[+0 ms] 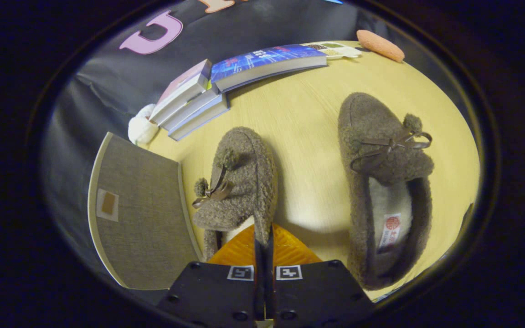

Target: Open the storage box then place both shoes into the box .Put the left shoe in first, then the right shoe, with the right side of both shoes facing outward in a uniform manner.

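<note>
My gripper (263, 243) is shut on the rim of a fuzzy brown shoe (239, 182), pinching its side wall near the heel. That shoe is tipped onto its side, its dark bow and pompom turned toward the grey storage box (139, 214) just to the left. The box shows a flat grey fabric face with a pale rim and a small tag. The second brown shoe (381, 182) lies flat on the wooden table (308, 150) to the right of the fingers, toe pointing away, its white lining and label facing up.
Beyond the shoes lie a stack of books (194, 105) and a wide blue book (267, 64). A white fluffy object (141, 125) sits behind the box. An orange sponge (380, 44) and a small tray (335, 49) rest at the table's far edge.
</note>
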Demonstrator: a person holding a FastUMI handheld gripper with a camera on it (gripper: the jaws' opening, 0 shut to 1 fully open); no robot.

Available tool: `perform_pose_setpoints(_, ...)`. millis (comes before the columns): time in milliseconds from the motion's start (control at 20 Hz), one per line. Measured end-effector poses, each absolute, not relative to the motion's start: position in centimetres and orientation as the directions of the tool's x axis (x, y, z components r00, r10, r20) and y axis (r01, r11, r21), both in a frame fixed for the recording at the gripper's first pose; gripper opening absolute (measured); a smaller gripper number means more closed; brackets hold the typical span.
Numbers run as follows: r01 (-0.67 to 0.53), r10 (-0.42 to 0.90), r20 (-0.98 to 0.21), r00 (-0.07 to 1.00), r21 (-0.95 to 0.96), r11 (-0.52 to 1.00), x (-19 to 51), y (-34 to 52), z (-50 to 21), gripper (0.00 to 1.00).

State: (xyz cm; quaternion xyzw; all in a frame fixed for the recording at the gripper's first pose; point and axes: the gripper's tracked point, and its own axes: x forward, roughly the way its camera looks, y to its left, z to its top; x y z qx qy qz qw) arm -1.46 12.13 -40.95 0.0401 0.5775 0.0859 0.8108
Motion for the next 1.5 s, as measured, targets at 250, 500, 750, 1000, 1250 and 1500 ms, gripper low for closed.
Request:
perform_pose_setpoints(250, -0.084, 0.278, -0.904, 0.325, 0.265, 0.960, -1.6, 13.0, -39.7, 0.04)
perform_pose_setpoints(500, -0.023, 0.379, -0.865, 0.328, 0.394, 0.919, -1.5, 14.5, -36.5, 0.04)
perform_pose_setpoints(750, 0.012, 0.465, -0.808, 0.363, 0.503, 0.864, -1.8, 16.2, -30.2, 0.04)
perform_pose_setpoints(1000, -0.046, 0.558, -0.746, 0.363, 0.584, 0.810, -3.0, 19.7, -24.1, 0.03)
perform_pose_setpoints(1250, -0.134, 0.629, -0.725, 0.281, 0.619, 0.774, -5.7, 24.5, -21.5, 0.03)
perform_pose_setpoints(1500, -0.160, 0.673, -0.719, 0.174, 0.654, 0.740, -8.2, 30.6, -21.8, 0.03)
